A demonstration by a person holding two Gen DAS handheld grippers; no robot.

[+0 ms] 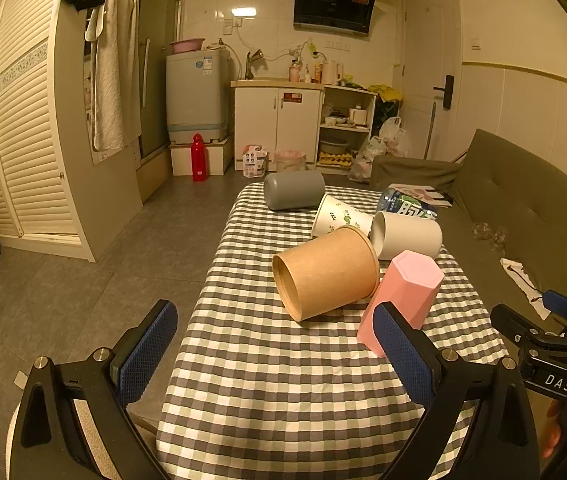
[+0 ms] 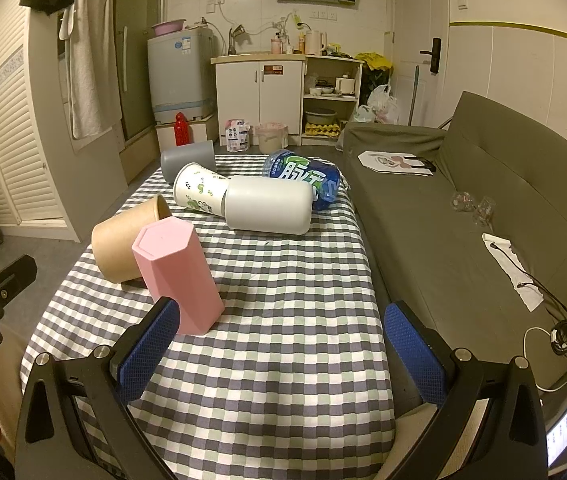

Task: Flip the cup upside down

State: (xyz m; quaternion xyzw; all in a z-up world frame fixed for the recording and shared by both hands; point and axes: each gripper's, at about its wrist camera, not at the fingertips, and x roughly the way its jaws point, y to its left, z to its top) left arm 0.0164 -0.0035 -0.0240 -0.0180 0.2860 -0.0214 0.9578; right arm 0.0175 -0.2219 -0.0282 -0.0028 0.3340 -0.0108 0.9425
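Note:
A pink hexagonal cup [image 1: 403, 300] [image 2: 177, 274] stands upside down on the checked tablecloth [image 1: 283, 380] [image 2: 283, 300]. A brown paper cup [image 1: 327, 274] [image 2: 123, 240] lies on its side next to it. A white cup [image 1: 407, 236] [image 2: 269, 206], a leaf-print paper cup [image 1: 339, 216] [image 2: 199, 190] and a grey cup [image 1: 294, 190] [image 2: 187, 158] lie on their sides farther back. My left gripper [image 1: 275, 354] is open and empty, near the pink cup. My right gripper [image 2: 283, 354] is open and empty, just right of the pink cup.
A blue-labelled water bottle [image 2: 307, 174] [image 1: 407, 204] lies at the table's far right. A grey sofa [image 2: 483, 200] runs along the table's right side with paper and cables on it. The floor [image 1: 83, 280] drops off left of the table.

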